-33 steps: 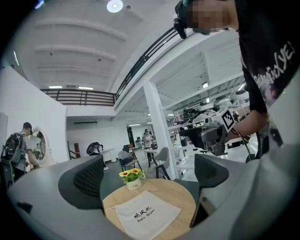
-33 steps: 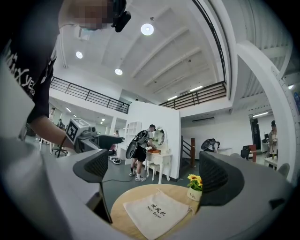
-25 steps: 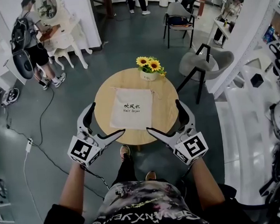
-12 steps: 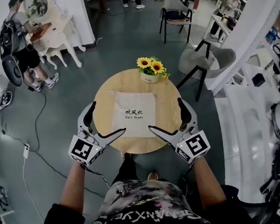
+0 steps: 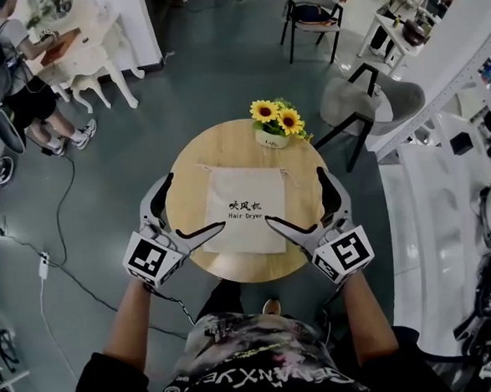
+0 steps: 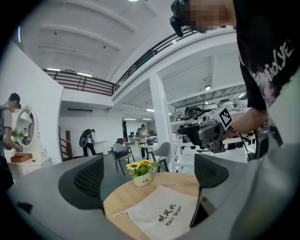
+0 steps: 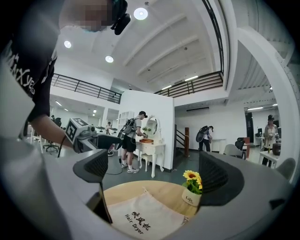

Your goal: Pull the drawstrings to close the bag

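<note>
A cream drawstring bag printed "Hair Dryer" lies flat on the round wooden table. Its mouth faces away from me, and thin drawstrings trail from its far corners. My left gripper hovers over the table's left edge beside the bag, open and holding nothing. My right gripper mirrors it at the right edge, also open and holding nothing. The left gripper view shows the bag low between the pads. In the right gripper view the bag lies below the wide-apart pads.
A small white pot of sunflowers stands at the table's far edge, just beyond the bag's mouth. Chairs stand behind the table to the right. A person stands at a white dressing table far left. A cable runs along the floor.
Both grippers moved forward and now flank the bag's near half. The table sits closer in the head view. The bag has not moved.
</note>
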Available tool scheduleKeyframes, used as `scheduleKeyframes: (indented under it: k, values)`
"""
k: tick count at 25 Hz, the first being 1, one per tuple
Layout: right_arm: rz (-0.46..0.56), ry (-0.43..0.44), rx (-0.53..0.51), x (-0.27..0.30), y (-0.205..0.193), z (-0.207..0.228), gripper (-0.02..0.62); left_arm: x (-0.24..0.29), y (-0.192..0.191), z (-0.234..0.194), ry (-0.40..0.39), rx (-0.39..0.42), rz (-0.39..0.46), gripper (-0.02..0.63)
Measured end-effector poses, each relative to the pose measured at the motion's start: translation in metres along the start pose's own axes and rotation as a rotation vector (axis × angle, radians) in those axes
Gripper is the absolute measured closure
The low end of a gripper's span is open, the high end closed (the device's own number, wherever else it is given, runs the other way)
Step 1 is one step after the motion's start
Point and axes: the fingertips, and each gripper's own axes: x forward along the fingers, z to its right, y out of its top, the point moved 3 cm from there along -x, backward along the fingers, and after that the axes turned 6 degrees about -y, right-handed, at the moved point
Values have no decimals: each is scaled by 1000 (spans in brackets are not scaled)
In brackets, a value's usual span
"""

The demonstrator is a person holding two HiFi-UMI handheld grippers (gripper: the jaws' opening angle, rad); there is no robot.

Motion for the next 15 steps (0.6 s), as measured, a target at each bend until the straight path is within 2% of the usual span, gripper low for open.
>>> scheduleKeyframes:
  k: [15]
  values:
    - [-63,-80,9,75,-8,26,11,38,-34,-83,-83,-53,4,21]
